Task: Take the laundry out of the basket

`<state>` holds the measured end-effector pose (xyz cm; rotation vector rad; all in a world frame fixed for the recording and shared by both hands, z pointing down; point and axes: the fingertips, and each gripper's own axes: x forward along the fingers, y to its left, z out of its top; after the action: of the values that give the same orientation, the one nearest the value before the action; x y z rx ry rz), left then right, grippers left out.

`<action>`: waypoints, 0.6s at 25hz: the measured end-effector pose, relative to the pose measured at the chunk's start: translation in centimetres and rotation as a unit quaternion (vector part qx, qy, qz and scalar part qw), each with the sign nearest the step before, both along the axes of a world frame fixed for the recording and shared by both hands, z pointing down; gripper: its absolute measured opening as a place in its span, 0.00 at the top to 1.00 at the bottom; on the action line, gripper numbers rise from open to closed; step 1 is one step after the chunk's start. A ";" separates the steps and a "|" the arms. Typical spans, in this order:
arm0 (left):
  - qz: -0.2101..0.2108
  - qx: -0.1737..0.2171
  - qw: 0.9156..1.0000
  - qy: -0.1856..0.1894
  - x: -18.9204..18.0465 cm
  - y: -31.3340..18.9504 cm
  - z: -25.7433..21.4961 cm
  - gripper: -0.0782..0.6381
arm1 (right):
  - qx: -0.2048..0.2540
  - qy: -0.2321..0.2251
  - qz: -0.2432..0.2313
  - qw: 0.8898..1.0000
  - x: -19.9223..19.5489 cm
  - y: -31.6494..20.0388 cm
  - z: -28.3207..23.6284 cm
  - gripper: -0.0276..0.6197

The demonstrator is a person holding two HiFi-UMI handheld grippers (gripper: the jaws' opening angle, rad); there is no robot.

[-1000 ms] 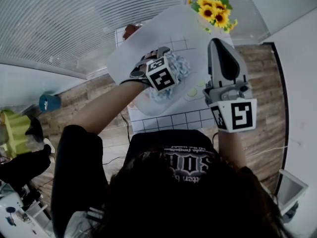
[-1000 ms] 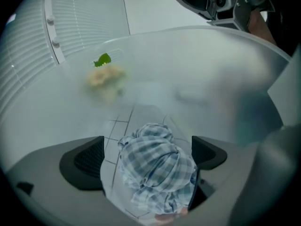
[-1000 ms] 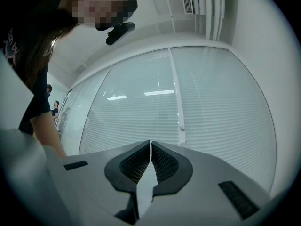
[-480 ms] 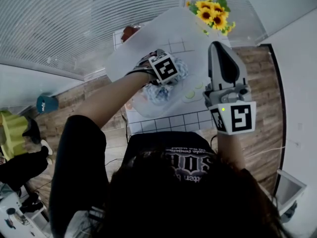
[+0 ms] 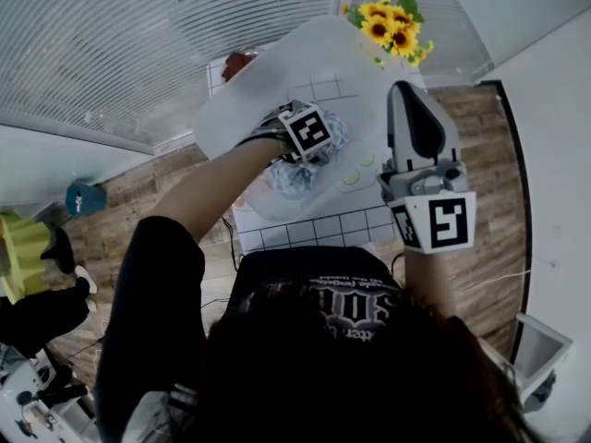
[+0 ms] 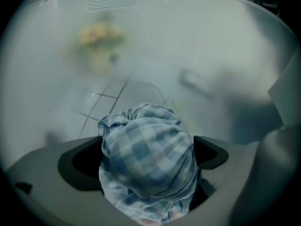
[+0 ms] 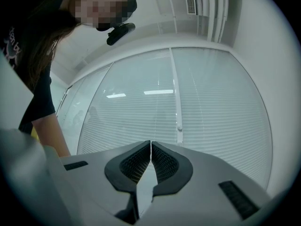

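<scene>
A translucent white laundry basket (image 5: pixel 268 90) lies tilted over the gridded white table (image 5: pixel 314 224). My left gripper (image 5: pixel 309 141) reaches into it and is shut on a bunched blue checked cloth (image 6: pixel 146 157), which fills the space between the jaws. Part of that cloth (image 5: pixel 294 177) shows through the basket wall in the head view. My right gripper (image 5: pixel 409 95) points upward at the basket's right side. Its jaws (image 7: pixel 150 147) are pressed together on a thin white edge, the basket's rim (image 7: pixel 145 192).
Sunflowers (image 5: pixel 390 24) stand behind the basket at the table's far end. Window blinds (image 5: pixel 111 44) run along the left, also seen beyond the right gripper as blinds (image 7: pixel 211 107). A teal object (image 5: pixel 83 197) and a yellow-green item (image 5: pixel 23 252) sit on the wooden floor at left.
My left gripper, with the checked cloth, has shifted a little farther up and right inside the basket. The right gripper has stayed almost still at the rim.
</scene>
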<state>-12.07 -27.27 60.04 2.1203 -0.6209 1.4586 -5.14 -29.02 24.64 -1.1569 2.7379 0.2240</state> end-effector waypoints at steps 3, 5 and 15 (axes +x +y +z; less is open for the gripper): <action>0.006 -0.002 1.000 0.000 -0.1 0.0 0.1 0.08 | -0.001 0.003 0.003 1.000 0.2 0.0 0.1 0.91; 0.004 -0.010 1.000 0.003 -0.1 0.1 0.1 0.10 | -0.001 0.005 0.002 1.000 0.2 0.2 0.2 0.91; -0.018 -0.019 1.000 0.006 0.1 0.3 -0.7 0.32 | 0.000 0.009 0.000 1.000 0.1 0.9 0.1 0.91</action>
<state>-11.98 -26.95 59.36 2.0771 -0.6197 1.4256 -5.07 -28.14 24.76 -1.1593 2.7546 0.2352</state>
